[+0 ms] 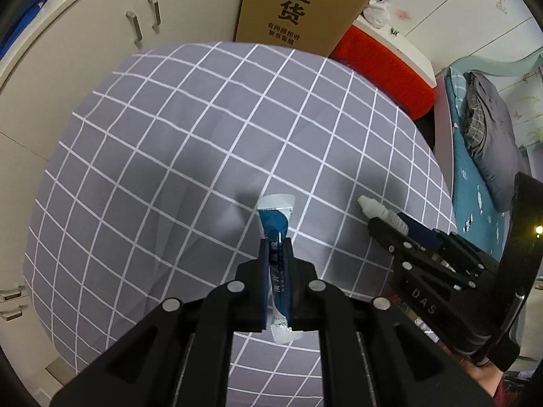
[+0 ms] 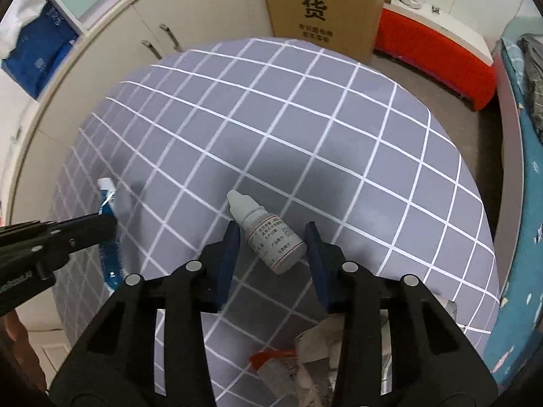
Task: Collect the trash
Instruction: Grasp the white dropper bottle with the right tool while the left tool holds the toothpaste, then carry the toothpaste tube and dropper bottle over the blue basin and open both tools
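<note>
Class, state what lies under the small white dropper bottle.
The dropper bottle lies on the grey checked cloth, between the open right gripper's fingers. The cloth covers whatever surface is beneath it, so that cannot be seen.

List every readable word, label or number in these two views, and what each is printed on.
"验货": cardboard box, large black print.
Smaller lines under it: blurred.
"DAS": right gripper, seen from the left wrist.
Dropper bottle label: too small to read.
Blue tube in the left gripper: print unreadable.

Cardboard box [image 2: 325,10], red ottoman [image 2: 437,54], white cabinets [image 1: 85,78] behind gridded cloth [image 1: 203,135].
</note>
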{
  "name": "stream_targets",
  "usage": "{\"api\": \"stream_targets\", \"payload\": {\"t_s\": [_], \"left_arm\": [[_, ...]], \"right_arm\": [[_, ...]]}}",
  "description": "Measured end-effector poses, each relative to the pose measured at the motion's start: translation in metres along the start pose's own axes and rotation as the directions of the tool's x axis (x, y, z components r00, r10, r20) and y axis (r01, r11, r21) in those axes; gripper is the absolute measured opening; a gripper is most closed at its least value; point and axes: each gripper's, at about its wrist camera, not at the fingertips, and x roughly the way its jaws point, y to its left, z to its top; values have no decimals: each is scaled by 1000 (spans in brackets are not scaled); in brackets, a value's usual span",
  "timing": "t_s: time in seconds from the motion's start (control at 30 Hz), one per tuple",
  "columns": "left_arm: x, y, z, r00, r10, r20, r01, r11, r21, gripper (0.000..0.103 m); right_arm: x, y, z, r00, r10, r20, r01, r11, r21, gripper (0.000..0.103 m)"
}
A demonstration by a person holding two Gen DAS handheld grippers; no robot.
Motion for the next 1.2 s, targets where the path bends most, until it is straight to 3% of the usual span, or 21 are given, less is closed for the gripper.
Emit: {"api": "stream_targets", "payload": {"t_s": [0.23, 0.4, 0.7, 0.97, 1.2], "left_arm": [[-35, -22, -10, 997, -4, 74, 2, 1000, 27, 7], [-68, -54, -24, 989, -18, 145, 8, 997, 73, 7], [-133, -163, -83, 956, -99, 276, 29, 969, 245, 7], [-163, -283, -157, 929, -201, 310, 48, 898, 437, 7], [-168, -357, -215, 916, -262, 304, 50, 826, 562, 7]], "right_arm": [[-47, -1, -5, 987, 127, 93, -133, 990, 54, 39], [-101, -19, -19, 964, 181, 193, -202, 975, 96, 39], [-216, -78, -92, 914, 158, 374, -228, 962, 151, 39], [-304, -141, -184, 870, 57, 490, -200, 949, 244, 39], [-348, -184, -256, 840, -44, 541, -168, 927, 336, 39]]}}
